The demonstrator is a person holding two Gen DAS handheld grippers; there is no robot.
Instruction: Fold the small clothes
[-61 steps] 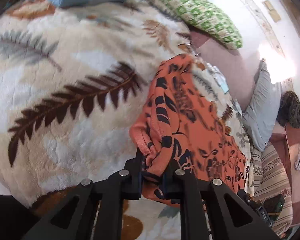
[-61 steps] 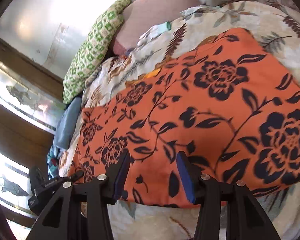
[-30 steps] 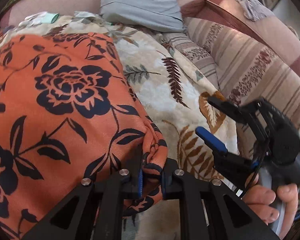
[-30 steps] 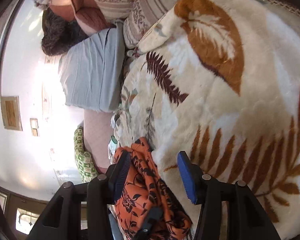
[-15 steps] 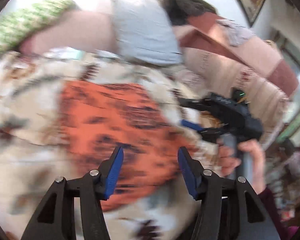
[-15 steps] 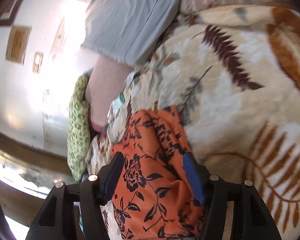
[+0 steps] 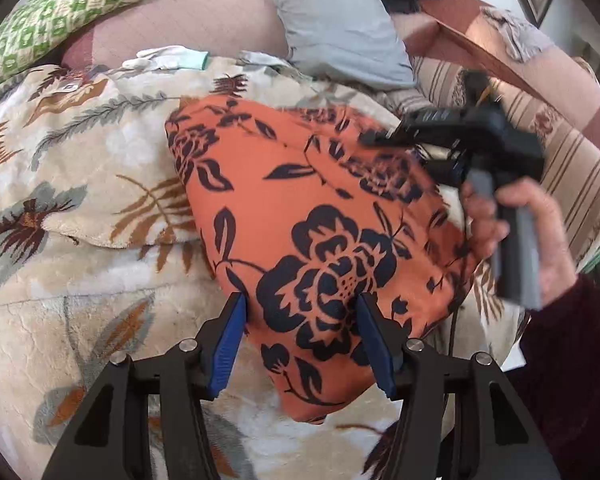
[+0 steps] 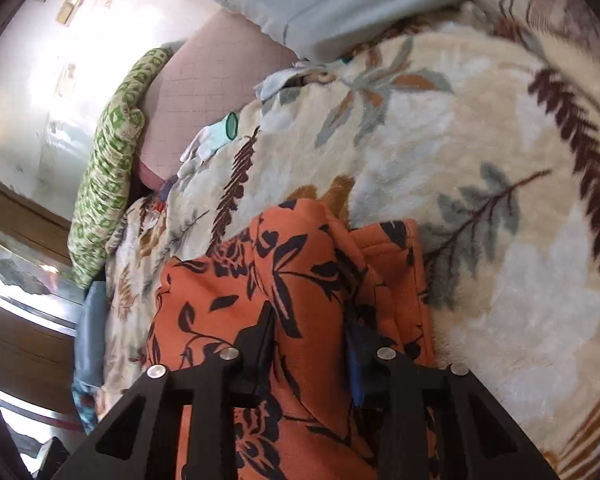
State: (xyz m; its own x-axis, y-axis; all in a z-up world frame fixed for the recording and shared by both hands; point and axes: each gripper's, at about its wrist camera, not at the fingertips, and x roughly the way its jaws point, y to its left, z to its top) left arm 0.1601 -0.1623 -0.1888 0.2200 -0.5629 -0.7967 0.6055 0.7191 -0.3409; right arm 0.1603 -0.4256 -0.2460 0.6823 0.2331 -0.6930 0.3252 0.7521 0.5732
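We are closing the right gripper (image 8: 308,340) on the cloth's (image 7: 320,216) bunched edge while the left gripper (image 7: 300,340) is hovering apart and empty, so we are advising a full-layer grip before lifting.

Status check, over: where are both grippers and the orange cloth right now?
Left gripper open above orange cloth. Right gripper closing, a bunched fold between its jaws. Cloth lies on leaf-print blanket; nothing blocking.

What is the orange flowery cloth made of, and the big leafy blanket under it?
The orange cloth with dark blue flowers looks like thin, smooth woven fabric, perhaps cotton: it lies flat and creases sharply. The cream blanket with brown leaf prints looks like thick plush fleece: its surface is fuzzy and matte.
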